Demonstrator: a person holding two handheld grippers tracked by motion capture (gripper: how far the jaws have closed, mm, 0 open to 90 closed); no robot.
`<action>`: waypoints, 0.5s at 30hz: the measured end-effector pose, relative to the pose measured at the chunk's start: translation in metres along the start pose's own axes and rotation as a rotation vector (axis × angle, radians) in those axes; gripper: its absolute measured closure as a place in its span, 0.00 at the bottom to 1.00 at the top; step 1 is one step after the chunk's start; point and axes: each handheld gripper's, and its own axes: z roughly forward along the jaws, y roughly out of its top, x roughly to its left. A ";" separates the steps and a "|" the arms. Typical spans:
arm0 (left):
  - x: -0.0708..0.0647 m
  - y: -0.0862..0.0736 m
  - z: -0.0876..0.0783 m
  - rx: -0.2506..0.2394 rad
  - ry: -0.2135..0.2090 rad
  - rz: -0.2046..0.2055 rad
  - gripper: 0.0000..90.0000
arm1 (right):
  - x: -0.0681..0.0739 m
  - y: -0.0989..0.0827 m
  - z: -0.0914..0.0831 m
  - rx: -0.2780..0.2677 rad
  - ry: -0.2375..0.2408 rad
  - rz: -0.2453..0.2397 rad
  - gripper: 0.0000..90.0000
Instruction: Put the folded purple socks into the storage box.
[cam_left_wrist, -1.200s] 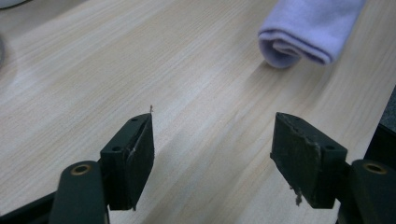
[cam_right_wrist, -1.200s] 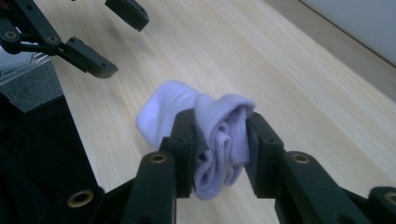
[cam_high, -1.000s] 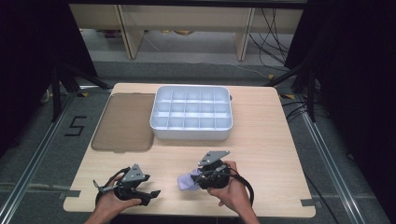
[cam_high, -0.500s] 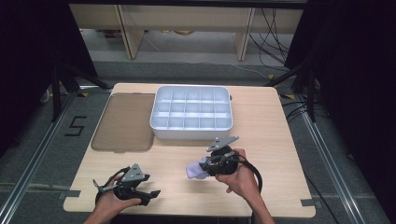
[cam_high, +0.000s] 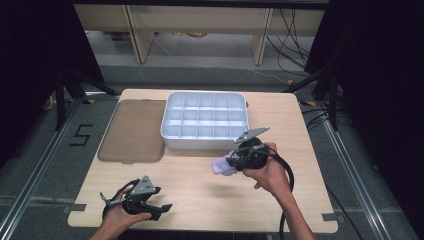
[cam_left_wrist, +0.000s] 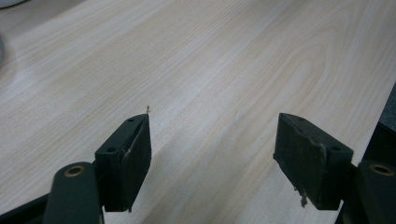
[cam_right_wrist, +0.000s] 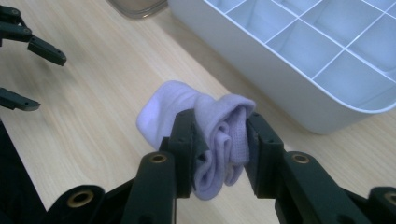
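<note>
A rolled pale lilac sock (cam_right_wrist: 219, 135) is pinched between the jaws of my right gripper (cam_right_wrist: 220, 140), held above the table just in front of the white divided box (cam_right_wrist: 299, 84). From above, the sock (cam_high: 223, 165) hangs at the tip of the right gripper (cam_high: 235, 161), close to the box's front right corner (cam_high: 235, 142). My left gripper (cam_high: 162, 209) rests near the table's front left edge, open, with bare wood between its pads (cam_left_wrist: 135, 154). The left gripper (cam_right_wrist: 28, 70) also appears far off in the right gripper view.
A brown translucent lid (cam_high: 132, 131) lies flat to the left of the box. The box's compartments (cam_high: 205, 117) hold nothing. Cables trail from both grippers toward the table's front edge (cam_high: 200, 227).
My right gripper has carried the sock up and to the right, from the table's front middle to the box's front right corner. The left gripper stayed put.
</note>
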 end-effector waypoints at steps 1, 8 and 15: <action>0.000 0.000 0.000 -0.001 -0.001 -0.003 0.30 | -0.002 0.001 0.000 0.003 -0.001 0.009 0.76; 0.002 0.001 -0.001 -0.009 0.003 0.005 0.30 | -0.013 0.007 -0.003 0.016 -0.023 0.014 0.76; 0.002 0.000 -0.001 -0.010 0.008 -0.003 0.28 | -0.022 0.016 -0.005 0.031 -0.035 0.038 0.76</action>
